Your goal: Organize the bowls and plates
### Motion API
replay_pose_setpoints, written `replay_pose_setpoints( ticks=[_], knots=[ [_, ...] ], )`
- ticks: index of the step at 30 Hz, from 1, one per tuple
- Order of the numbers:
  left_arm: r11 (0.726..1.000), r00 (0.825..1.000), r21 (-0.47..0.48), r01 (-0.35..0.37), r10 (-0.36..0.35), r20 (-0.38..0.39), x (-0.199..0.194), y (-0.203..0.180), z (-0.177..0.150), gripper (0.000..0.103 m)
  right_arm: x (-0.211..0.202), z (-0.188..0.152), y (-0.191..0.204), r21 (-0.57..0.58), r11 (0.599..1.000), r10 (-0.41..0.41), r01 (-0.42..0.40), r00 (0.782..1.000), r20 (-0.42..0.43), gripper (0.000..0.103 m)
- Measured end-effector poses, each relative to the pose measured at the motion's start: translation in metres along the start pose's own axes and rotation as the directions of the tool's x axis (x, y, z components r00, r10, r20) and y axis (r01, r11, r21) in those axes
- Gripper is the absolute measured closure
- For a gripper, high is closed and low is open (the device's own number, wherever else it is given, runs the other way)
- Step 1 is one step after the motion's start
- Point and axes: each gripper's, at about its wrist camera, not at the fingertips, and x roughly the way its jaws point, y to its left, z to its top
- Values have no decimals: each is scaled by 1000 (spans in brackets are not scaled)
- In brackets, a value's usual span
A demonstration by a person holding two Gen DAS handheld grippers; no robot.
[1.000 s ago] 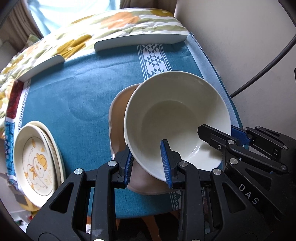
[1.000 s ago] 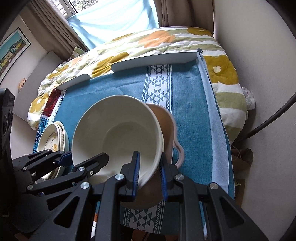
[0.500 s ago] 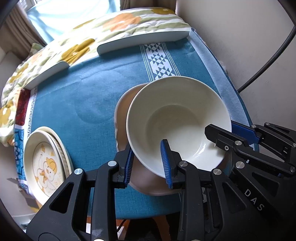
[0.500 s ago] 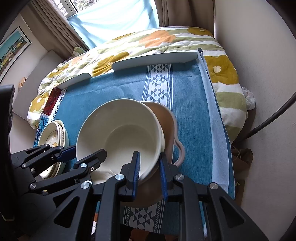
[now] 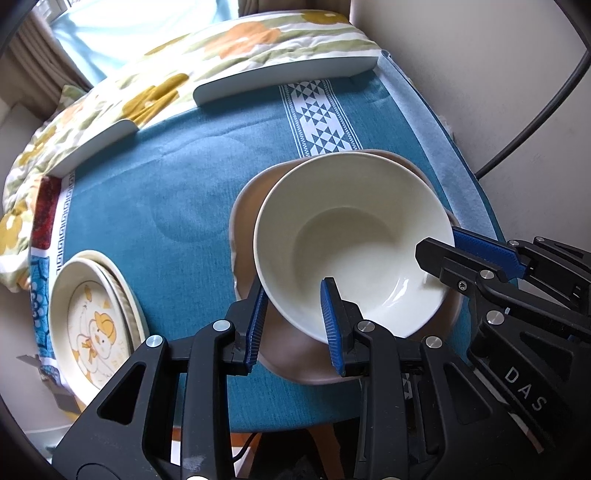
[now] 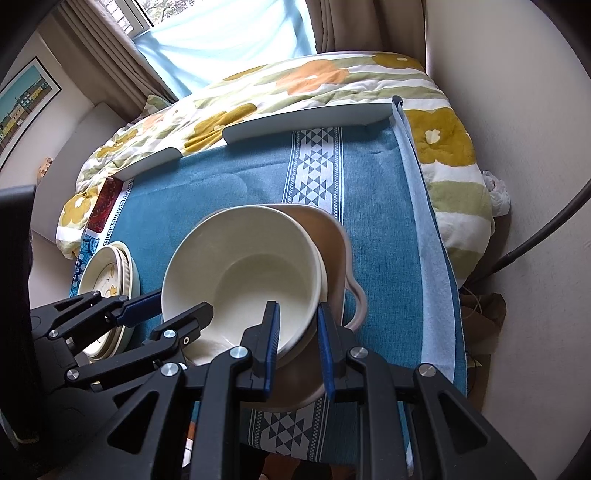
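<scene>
I hold the cream bowl (image 5: 351,240) with both tools. The left gripper (image 5: 291,317) has its jaws pinching the bowl's near rim, one blue pad inside, one outside. The right gripper (image 6: 297,332) has its jaws pinching the rim on the opposite side in the same way. The bowl sits tilted inside a brown bowl (image 5: 247,229) directly beneath both sets of jaws, on the blue-clothed bench (image 5: 166,184). A stack of plates (image 5: 88,321) lies left of the left jaws, well apart.

Soft window (image 6: 229,33) daylight; sharp frames, fisheye-bent, dark-cornered edges.
</scene>
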Motion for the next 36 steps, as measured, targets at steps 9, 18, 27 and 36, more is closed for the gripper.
replay_pose_setpoints(
  ticks=[9, 18, 27, 36],
  knots=[
    [1000, 993, -20, 6, -4, 117, -71, 35, -9, 72, -70, 9, -13, -9, 999, 46, -45, 994, 104, 84],
    [996, 998, 85, -25, 20, 53, -72, 56, -22, 0, -80, 3, -25, -68, 997, -26, 26, 1000, -2, 0],
    [988, 989, 125, 93, -77, -129, -6, 59, -10, 1, -14, -1, -23, -142, 984, -135, 104, 964, -231, 0],
    [974, 959, 138, 179, -141, -246, 34, 48, 1, 14, 37, -4, -11, -238, 968, -169, 82, 913, -372, 32]
  ],
)
